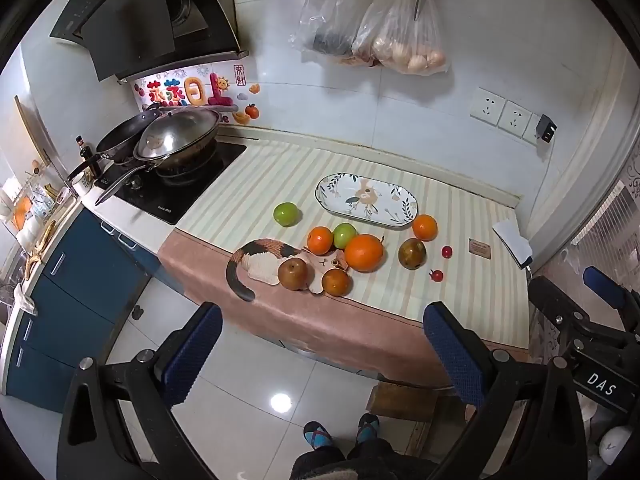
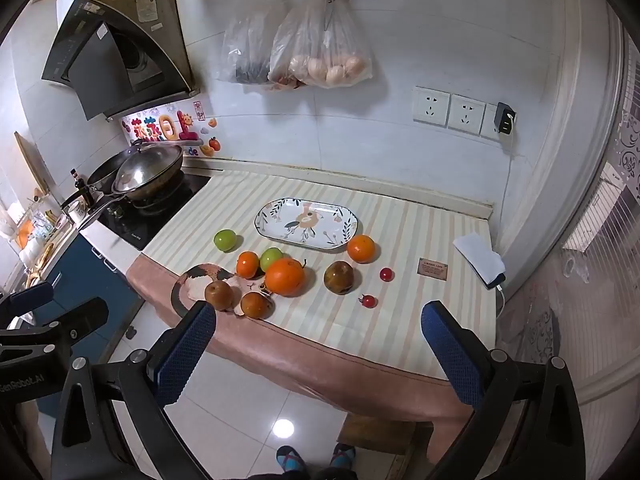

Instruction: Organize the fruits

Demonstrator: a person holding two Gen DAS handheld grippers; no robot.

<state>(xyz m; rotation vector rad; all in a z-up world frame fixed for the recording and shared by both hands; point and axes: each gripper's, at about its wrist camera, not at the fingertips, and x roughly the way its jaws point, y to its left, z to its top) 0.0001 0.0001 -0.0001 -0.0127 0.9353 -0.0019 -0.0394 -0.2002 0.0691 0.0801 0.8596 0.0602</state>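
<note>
Several fruits lie loose on the striped cloth: a big orange [image 1: 363,253] [image 2: 285,276], two smaller oranges [image 1: 320,240] [image 1: 425,227], two green apples [image 1: 286,214] [image 1: 345,235], brown pears [image 1: 293,274] [image 1: 412,253] and two cherry tomatoes [image 1: 447,251] [image 1: 437,275]. Behind them sits an empty oval patterned plate [image 1: 404,216] [image 2: 348,232]. My left gripper [image 1: 322,330] hangs open in front of the counter edge, well short of the fruit. My right gripper [image 2: 318,330] is open too, also back from the fruit, with nothing between its fingers.
A cat-shaped coaster [image 1: 260,260] lies under the left fruits. A stove with pans [image 1: 176,144] stands at the left. A phone on a white cloth [image 2: 482,262] and a small card [image 2: 432,269] lie at the right. Bags [image 2: 320,60] and scissors hang on the wall.
</note>
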